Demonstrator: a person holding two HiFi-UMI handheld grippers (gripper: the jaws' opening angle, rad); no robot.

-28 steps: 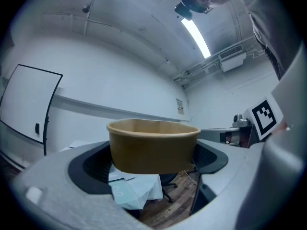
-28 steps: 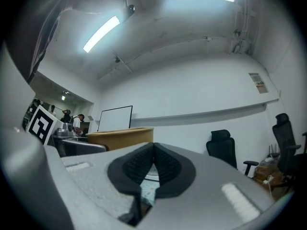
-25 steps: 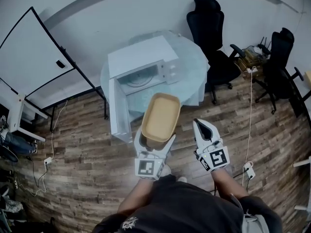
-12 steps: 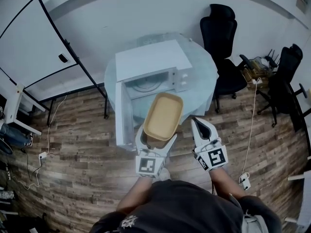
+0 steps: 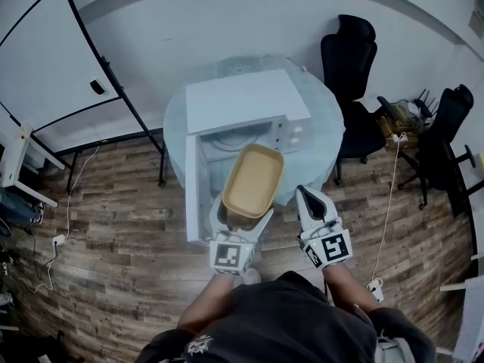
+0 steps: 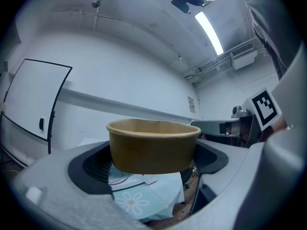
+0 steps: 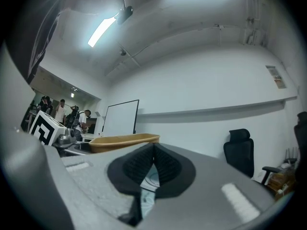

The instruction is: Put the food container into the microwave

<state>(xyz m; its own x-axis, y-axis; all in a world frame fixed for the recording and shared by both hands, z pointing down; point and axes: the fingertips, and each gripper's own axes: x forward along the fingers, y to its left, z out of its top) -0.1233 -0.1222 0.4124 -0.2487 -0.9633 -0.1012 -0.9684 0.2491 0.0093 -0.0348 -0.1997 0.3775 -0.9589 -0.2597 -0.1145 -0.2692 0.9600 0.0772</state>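
Observation:
A tan, empty food container [image 5: 252, 182] is held in the air by my left gripper [image 5: 240, 219], whose jaws are shut on its near end. In the left gripper view the container [image 6: 153, 145] fills the space between the black pads. The white microwave [image 5: 246, 110] stands on a round glass table [image 5: 327, 127] with its door [image 5: 194, 191] swung open to the left; the glass turntable [image 5: 234, 140] shows inside. The container's far end hangs just in front of the opening. My right gripper [image 5: 308, 200] is shut and empty, to the right of the container [image 7: 123, 141].
Black office chairs [image 5: 350, 66] stand right of the table, with cables and a power strip [image 5: 373, 286] on the wood floor. A whiteboard on a black frame [image 5: 53, 66] stands at the left. A flower-patterned cloth [image 6: 144, 198] hangs from the table's edge.
Both grippers and the container have come nearer to the microwave; the container's far end now overlaps the open front. The left gripper's hold is unchanged.

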